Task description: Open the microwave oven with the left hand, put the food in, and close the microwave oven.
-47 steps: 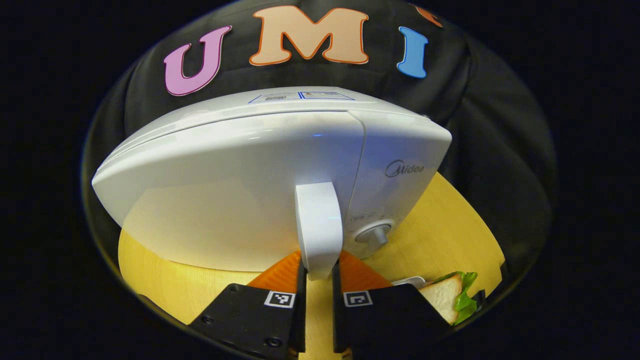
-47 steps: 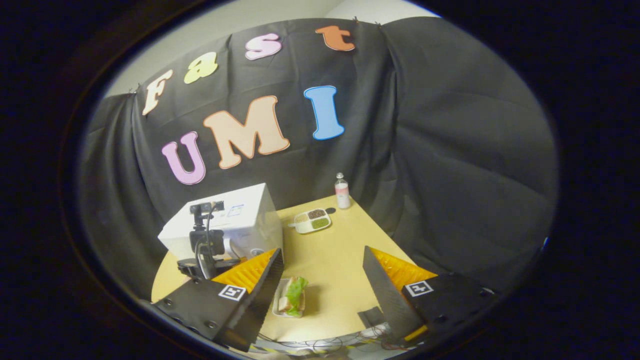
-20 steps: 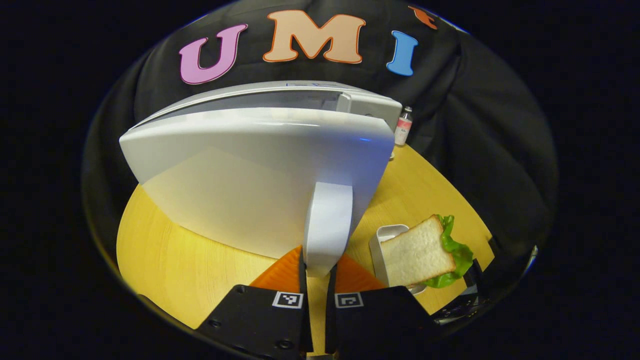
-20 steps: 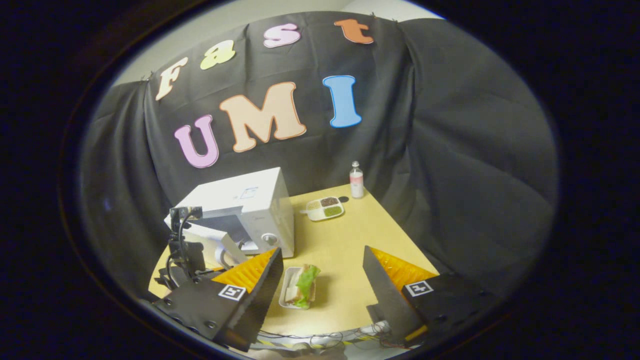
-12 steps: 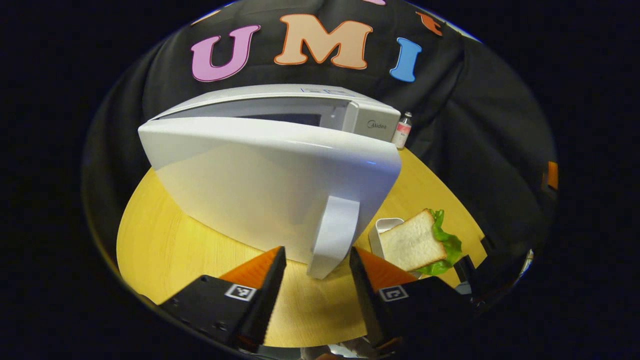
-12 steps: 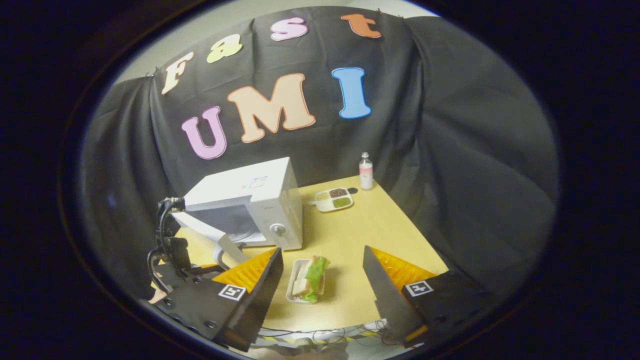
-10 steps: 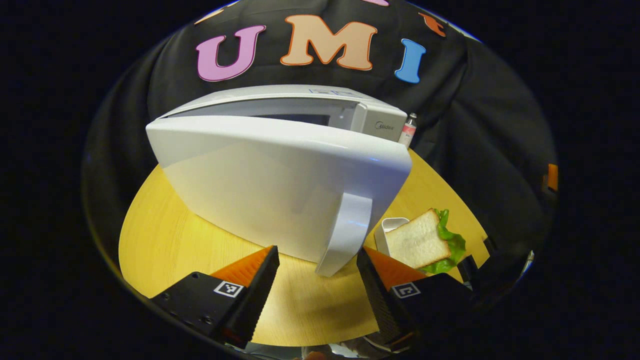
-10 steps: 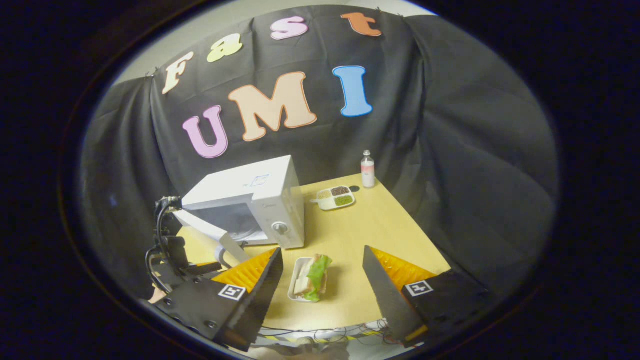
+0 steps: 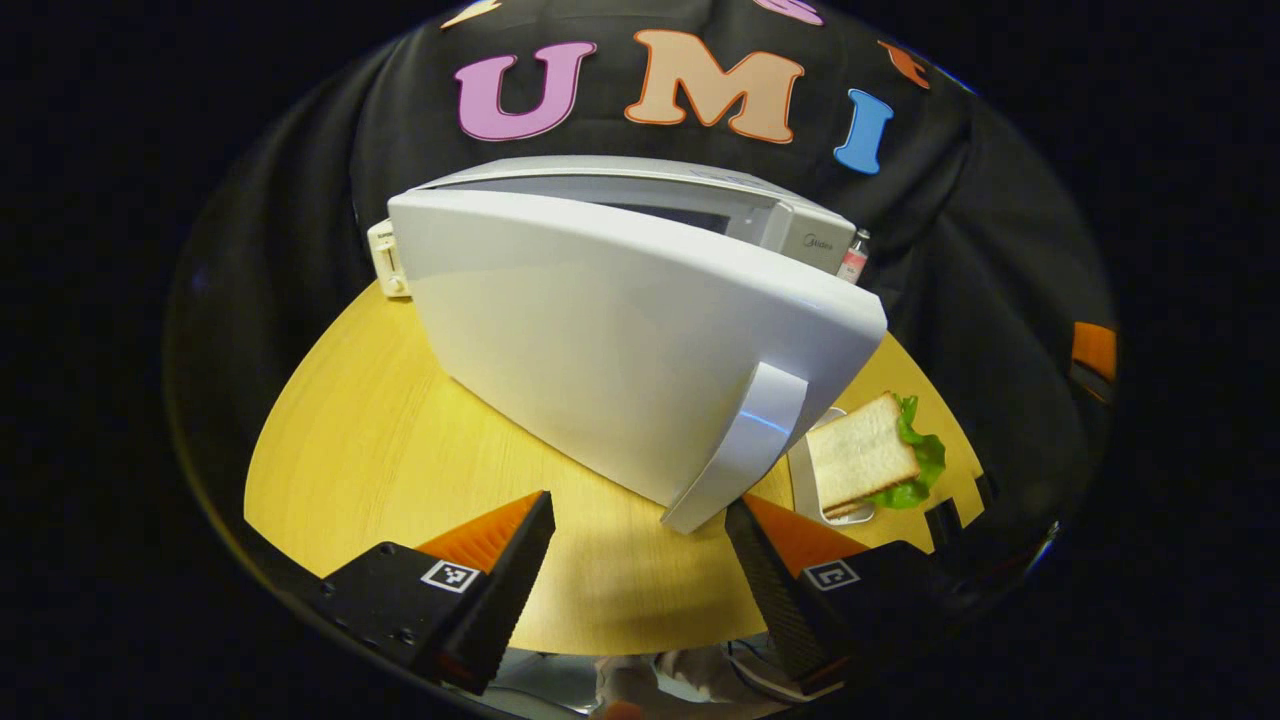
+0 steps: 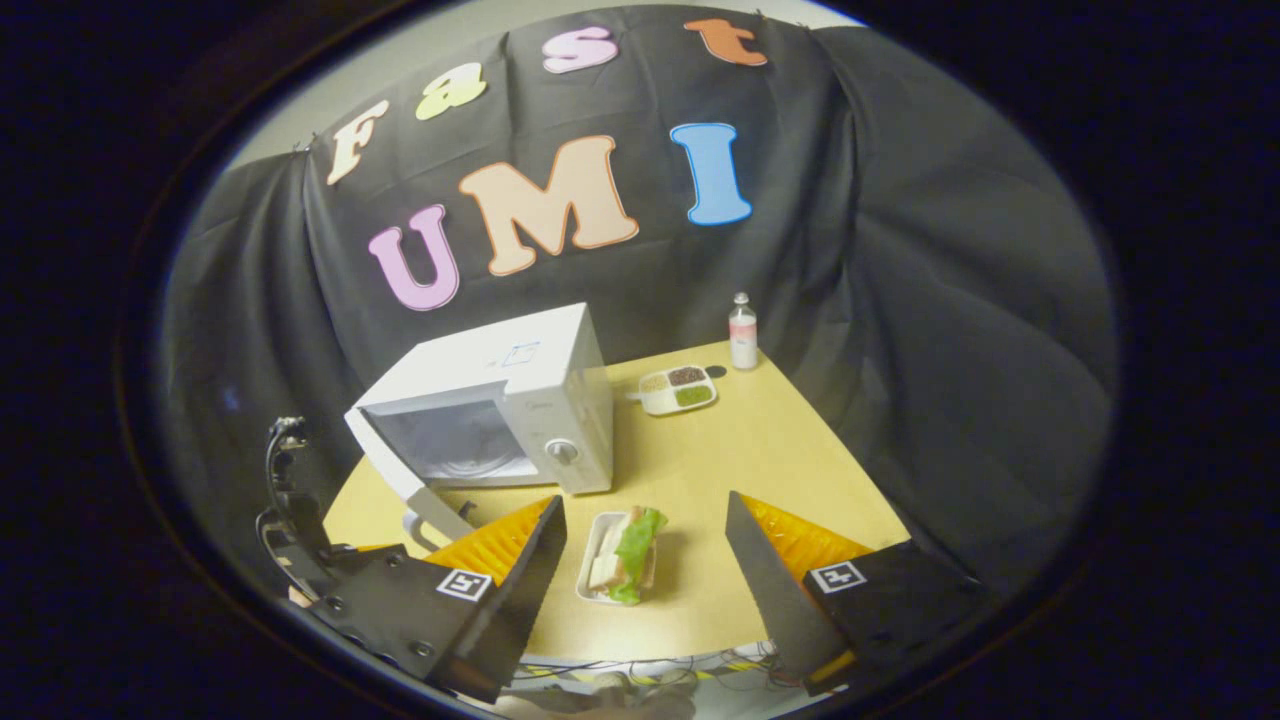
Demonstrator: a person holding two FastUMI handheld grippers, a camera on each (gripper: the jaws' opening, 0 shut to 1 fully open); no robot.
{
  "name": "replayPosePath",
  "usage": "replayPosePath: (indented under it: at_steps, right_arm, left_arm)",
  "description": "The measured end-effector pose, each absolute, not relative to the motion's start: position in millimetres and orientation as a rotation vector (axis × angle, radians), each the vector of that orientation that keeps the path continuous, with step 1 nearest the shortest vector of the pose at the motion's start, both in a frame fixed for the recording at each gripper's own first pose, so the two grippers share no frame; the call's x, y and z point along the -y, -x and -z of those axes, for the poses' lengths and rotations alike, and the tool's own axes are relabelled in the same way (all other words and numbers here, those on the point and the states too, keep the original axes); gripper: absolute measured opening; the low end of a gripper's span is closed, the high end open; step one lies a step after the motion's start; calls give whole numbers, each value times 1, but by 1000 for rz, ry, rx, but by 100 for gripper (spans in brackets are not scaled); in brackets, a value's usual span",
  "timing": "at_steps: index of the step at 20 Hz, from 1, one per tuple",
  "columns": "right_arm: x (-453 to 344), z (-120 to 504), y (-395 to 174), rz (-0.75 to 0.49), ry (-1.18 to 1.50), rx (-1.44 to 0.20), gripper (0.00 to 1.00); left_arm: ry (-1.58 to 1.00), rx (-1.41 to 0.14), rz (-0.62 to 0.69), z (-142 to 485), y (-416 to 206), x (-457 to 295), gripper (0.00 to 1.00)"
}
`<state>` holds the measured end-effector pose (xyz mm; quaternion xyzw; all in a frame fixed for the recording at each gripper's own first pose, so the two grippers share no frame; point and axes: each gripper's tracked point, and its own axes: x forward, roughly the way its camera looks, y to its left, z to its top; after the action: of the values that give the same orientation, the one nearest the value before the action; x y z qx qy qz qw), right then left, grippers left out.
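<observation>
The white microwave (image 10: 540,375) stands at the table's back left with its door (image 9: 620,340) swung wide open and the cavity (image 10: 455,440) showing. The door handle (image 9: 745,445) hangs free, just ahead of my left gripper (image 9: 640,545), which is open and holds nothing. The sandwich (image 10: 628,552), white bread with green lettuce, lies in a small white tray (image 10: 588,565) in front of the microwave. My right gripper (image 10: 645,545) hovers open above the near table edge, with the sandwich between and beyond its fingers. The sandwich (image 9: 865,455) also sits right of the door.
A divided dish (image 10: 678,388) with grains and a small bottle (image 10: 742,332) stand at the back of the yellow table (image 10: 760,450). Black cloth walls close in the table on three sides. Cables lie along the near edge (image 10: 640,672).
My left gripper let go of the door handle, opened and drew back to the left. The door went from shut to wide open. The right gripper stayed open, shifting slightly.
</observation>
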<state>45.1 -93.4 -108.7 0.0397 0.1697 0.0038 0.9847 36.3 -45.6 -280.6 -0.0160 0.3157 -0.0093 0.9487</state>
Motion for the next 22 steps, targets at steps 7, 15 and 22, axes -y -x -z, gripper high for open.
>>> replayPosePath:
  at_steps: [7,15,22]
  right_arm:
    - [87,155,-58,-38,-86,-453,92]
    - [67,224,-76,-115,-145,-629,99]
    - [62,254,-87,-128,-119,-705,100]
  left_arm:
    - [47,-656,-110,277,16,-4,100]
    - [22,-677,-345,267,63,-76,100]
    - [91,-675,-450,265,93,-108,100]
